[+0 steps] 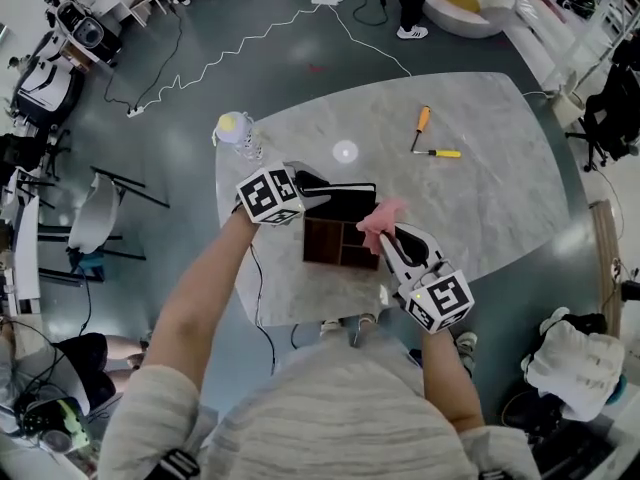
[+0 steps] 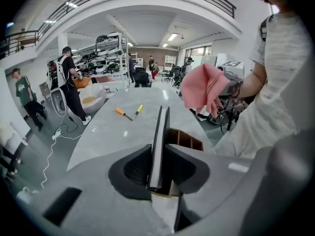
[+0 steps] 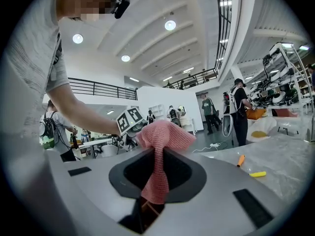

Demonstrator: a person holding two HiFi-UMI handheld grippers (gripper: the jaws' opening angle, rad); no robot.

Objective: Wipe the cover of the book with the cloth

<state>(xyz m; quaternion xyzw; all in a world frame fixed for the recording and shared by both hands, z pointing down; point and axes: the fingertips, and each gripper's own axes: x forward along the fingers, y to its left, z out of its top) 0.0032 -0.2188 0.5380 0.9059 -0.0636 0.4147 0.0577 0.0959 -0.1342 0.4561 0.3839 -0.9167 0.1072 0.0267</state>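
Note:
A black-covered book (image 1: 347,203) stands on edge over a brown wooden compartment box (image 1: 332,244) on the marble table (image 1: 480,198). My left gripper (image 1: 312,194) is shut on the book; in the left gripper view the book (image 2: 160,127) runs edge-on between the pads, white pages showing. My right gripper (image 1: 392,240) is shut on a pink cloth (image 1: 381,218), held just right of the book. In the right gripper view the cloth (image 3: 161,144) hangs bunched between the jaws of my right gripper (image 3: 156,181). The same cloth (image 2: 204,88) hangs at the upper right of the left gripper view.
An orange-handled screwdriver (image 1: 422,124) and a yellow-handled one (image 1: 441,153) lie at the table's far side. A small white disc (image 1: 345,151) lies nearer, and a clear bottle (image 1: 240,133) stands at the far left corner. A chair (image 1: 95,218) stands on the floor to the left.

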